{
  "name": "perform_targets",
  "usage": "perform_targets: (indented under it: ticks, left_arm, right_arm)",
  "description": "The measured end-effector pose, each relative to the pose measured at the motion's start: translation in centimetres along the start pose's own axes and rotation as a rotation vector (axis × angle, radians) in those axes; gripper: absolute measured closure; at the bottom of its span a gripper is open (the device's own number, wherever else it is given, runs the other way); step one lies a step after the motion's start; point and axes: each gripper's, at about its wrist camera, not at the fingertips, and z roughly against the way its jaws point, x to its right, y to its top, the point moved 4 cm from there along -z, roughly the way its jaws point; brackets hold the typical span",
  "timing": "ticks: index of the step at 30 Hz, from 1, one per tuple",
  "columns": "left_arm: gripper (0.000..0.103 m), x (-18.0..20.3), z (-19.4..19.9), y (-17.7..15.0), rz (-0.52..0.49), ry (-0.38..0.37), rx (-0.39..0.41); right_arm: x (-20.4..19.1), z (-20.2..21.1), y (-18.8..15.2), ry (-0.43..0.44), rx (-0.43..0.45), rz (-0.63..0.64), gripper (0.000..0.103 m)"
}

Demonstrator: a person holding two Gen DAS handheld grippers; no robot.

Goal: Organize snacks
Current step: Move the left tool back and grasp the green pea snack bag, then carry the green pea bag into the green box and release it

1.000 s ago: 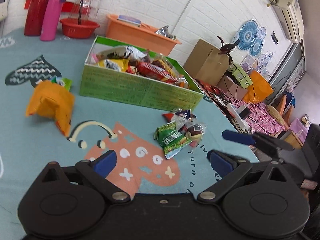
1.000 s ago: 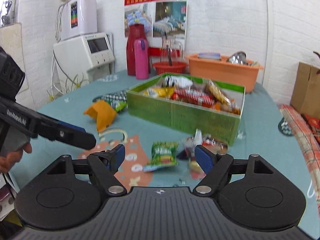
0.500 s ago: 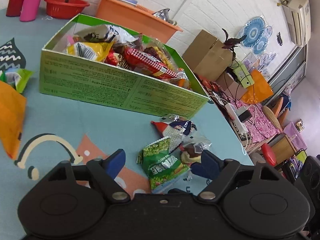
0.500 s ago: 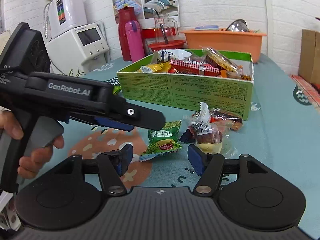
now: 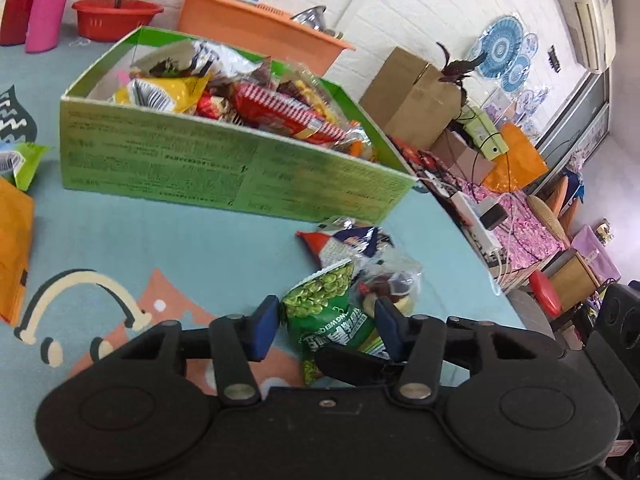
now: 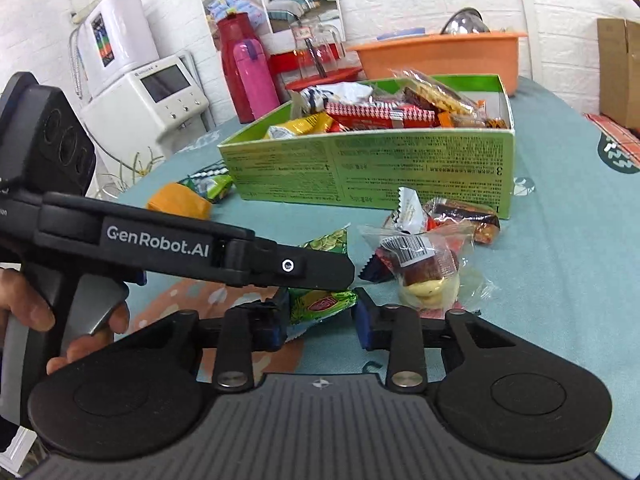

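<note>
So both grippers have dropped in on the same green pea packet (image 5: 334, 322) since a second ago, when they hung further back with jaws wide. The left gripper (image 5: 326, 322) and right gripper (image 6: 322, 316) are both closing with that packet between the pads, not clearly pinching yet. It lies on the desk (image 5: 192, 240), just in front of the green box (image 5: 224, 168), which is stuffed with snacks: a yellow bag, a red-and-white pack. Only the right view shows the hand (image 6: 60, 320) on the left tool, plus the white appliance (image 6: 160, 96).
</note>
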Motion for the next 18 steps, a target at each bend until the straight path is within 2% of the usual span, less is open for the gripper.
perform_targets:
  ticks: [9, 18]
  left_arm:
    - [0.025, 3.0, 3.4, 4.3, -0.084, -0.029, 0.137]
    - [0.025, 4.3, 2.4, 10.0, -0.142, -0.014, 0.205]
  right_arm:
    - [-1.0, 3.4, 4.2, 0.006, 0.159, 0.068, 0.046]
    - [0.0, 2.5, 9.2, -0.02, 0.278, 0.107, 0.047]
